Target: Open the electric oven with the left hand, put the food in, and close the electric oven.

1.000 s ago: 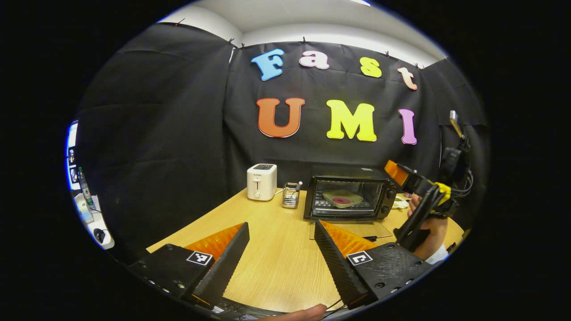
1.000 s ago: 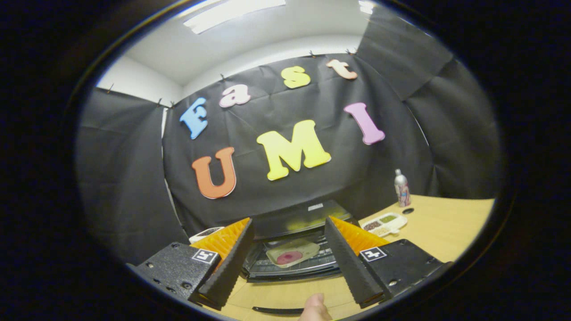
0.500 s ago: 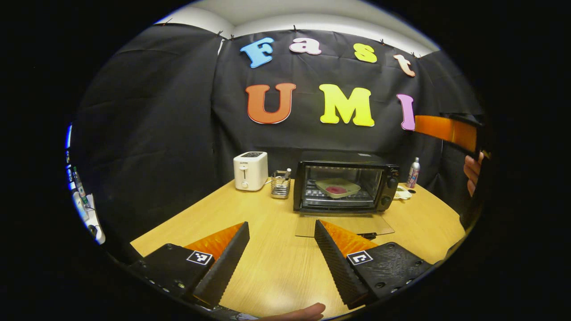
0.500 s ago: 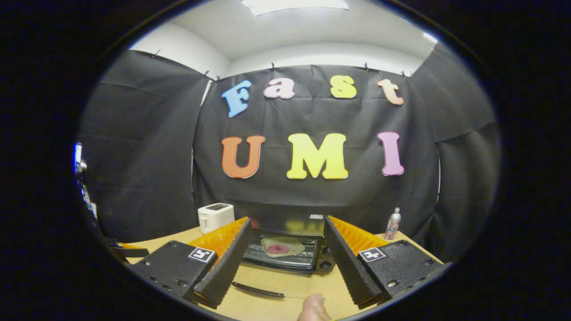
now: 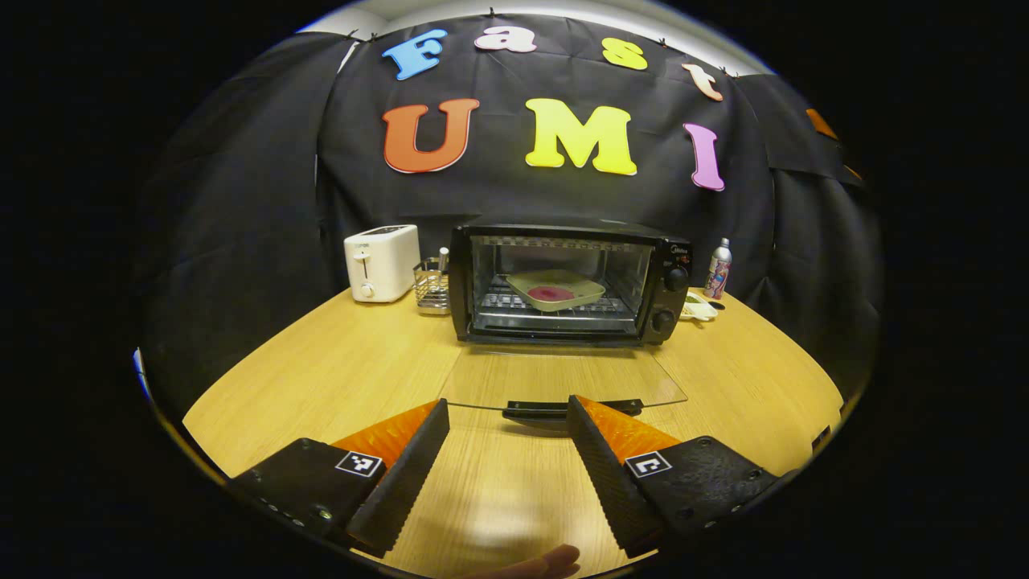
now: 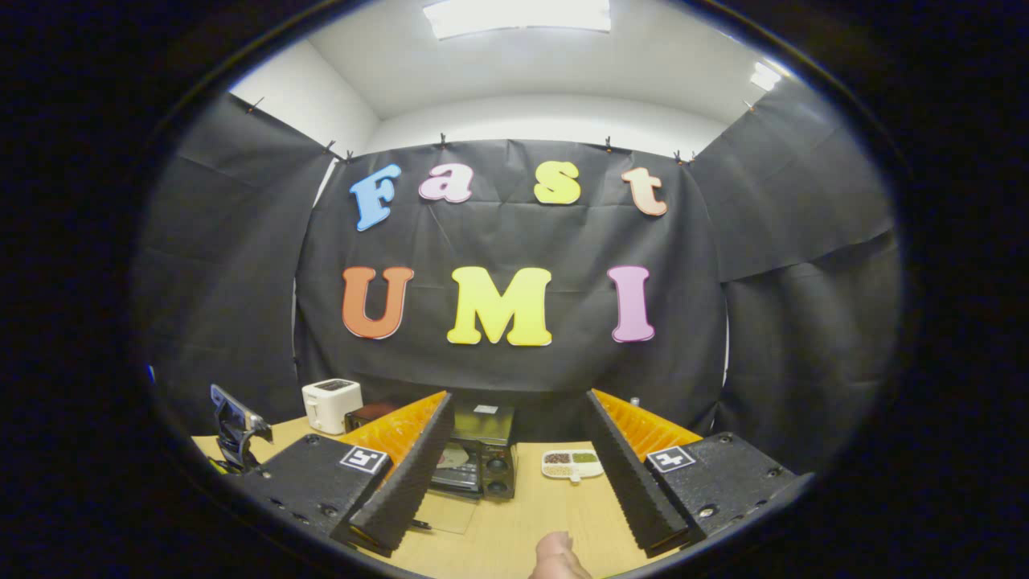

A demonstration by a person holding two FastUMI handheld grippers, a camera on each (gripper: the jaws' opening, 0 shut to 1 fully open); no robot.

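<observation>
Food plate (image 5: 555, 289) inside oven (image 5: 567, 281); open, empty left hand-held gripper (image 5: 508, 458) should hook door handle (image 5: 572, 408) just ahead, swing up evenly.

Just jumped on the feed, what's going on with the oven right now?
The electric oven sits on the wooden table with its glass door folded down flat. The plate of food is already on the rack inside. The left gripper is open and empty, lined up just in front of the door handle. The right gripper is open, empty and held farther back. Closing the door remains.
</observation>
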